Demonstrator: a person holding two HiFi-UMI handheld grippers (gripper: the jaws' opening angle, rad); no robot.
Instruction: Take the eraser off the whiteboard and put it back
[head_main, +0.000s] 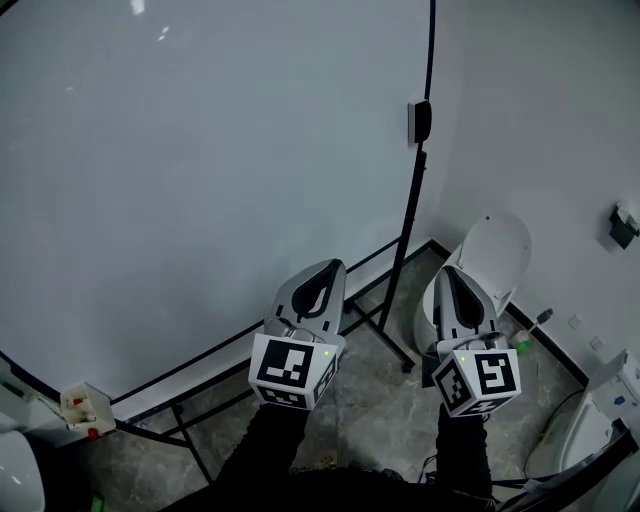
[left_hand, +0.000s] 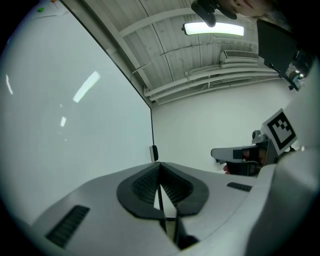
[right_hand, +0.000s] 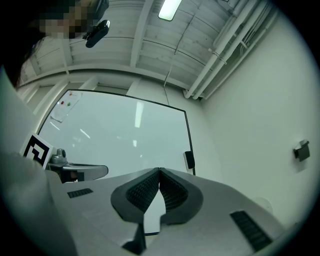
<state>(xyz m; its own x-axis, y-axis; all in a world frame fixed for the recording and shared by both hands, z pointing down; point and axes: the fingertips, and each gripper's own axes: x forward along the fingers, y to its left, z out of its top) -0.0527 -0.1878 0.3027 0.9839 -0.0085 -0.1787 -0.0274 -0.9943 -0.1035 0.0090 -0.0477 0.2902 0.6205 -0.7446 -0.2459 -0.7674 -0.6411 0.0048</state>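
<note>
The eraser (head_main: 419, 122) is stuck at the whiteboard's (head_main: 200, 150) right edge, untouched.
The left hand-held gripper (head_main: 325, 270) and the right hand-held gripper (head_main: 452, 275) are held clenched and empty, well below it; one should be raised, opened, and closed squarely across the eraser's sides before it is pulled off.

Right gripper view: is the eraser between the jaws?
No, the right gripper is shut on nothing; the eraser sits on the whiteboard's right edge.

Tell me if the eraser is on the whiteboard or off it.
On: the eraser sits against the whiteboard at its right edge.
</note>
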